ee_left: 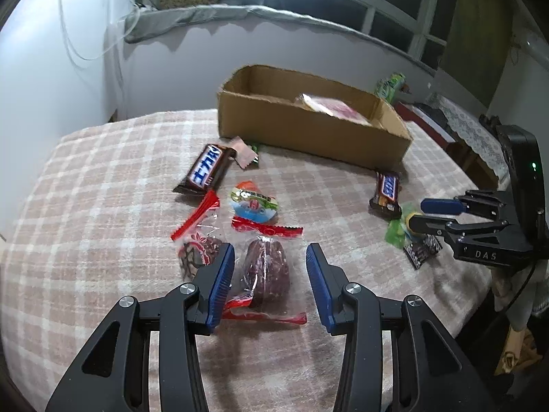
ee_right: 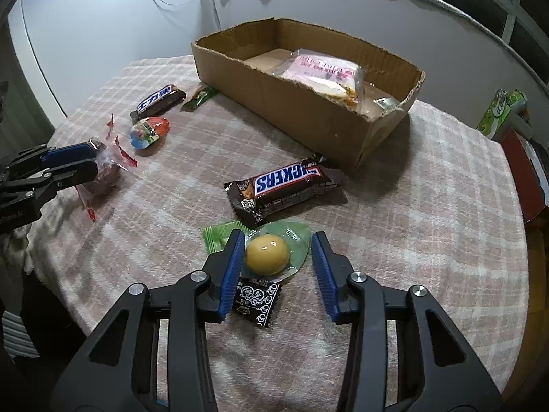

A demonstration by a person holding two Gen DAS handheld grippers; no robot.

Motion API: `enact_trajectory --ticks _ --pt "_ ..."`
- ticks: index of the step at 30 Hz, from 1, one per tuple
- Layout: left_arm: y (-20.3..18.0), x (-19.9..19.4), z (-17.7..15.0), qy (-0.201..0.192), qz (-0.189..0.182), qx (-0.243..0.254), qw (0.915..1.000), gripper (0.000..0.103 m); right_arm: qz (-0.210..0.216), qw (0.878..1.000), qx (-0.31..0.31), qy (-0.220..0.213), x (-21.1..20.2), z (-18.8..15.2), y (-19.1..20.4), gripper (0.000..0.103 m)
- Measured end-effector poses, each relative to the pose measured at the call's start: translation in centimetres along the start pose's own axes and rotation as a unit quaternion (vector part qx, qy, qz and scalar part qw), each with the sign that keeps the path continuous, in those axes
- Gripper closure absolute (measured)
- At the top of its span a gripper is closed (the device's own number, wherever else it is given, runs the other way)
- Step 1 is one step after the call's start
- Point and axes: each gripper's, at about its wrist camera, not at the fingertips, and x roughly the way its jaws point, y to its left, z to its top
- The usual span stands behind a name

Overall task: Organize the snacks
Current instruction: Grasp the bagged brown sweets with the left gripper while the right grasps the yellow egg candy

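One cardboard box (ee_right: 308, 103) sits at the far side of the table, on a pink checked cloth (ee_right: 429, 223). Its top is open. A pink and white snack bag (ee_right: 322, 72) lies inside it, and a small shiny wrapper (ee_right: 386, 103) lies in its right corner.

Many snacks lie on the cloth, near the box. A Snickers bar (ee_right: 284, 185) lies just in front of the box. Another chocolate bar (ee_left: 206, 170) lies to the left, beside a thin green packet (ee_right: 200, 98). An egg-shaped sweet (ee_left: 254, 202) lies near that bar.

The right gripper (ee_right: 278, 267) points down at a yellow ball snack (ee_right: 267, 254) in a clear green wrapper. The ball sits between the two blue pads, close to the left pad. The right pad is not touching it, so the jaws stand partly open around it. A small black packet (ee_right: 255, 300) lies just near of the ball.

The left gripper (ee_left: 271, 285) points down at a dark red cake (ee_left: 269, 269) in a clear wrapper with red ends. The cake lies between its pads, close to the left pad and apart from the right one. These jaws also stand partly open, not pressing. A second wrapped cake (ee_left: 195, 254) lies just left of the left pad.
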Motion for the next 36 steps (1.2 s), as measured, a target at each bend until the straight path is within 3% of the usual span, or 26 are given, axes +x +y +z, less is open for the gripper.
enact_trajectory --ticks 8,17,18,36 --pt "-0.6 2.2 -1.0 0.032 0.012 0.015 0.9993 0.061 0.000 1.000 -0.009 0.007 0.4 -0.4 0.4 0.061" --pt "-0.6 2.2 -1.3 0.025 0.013 0.014 0.9995 0.062 -0.004 1.000 -0.021 0.011 0.6 -0.3 0.7 0.063" --pt "-0.5 2.1 -1.3 0.024 0.012 0.013 0.9996 0.062 0.006 1.000 -0.019 0.013 0.6 -0.2 0.7 0.075" --pt "-0.3 0.8 -1.2 0.011 -0.011 -0.007 0.9999 0.063 0.009 1.000 -0.005 -0.008 -1.4 0.0 0.2 0.075"
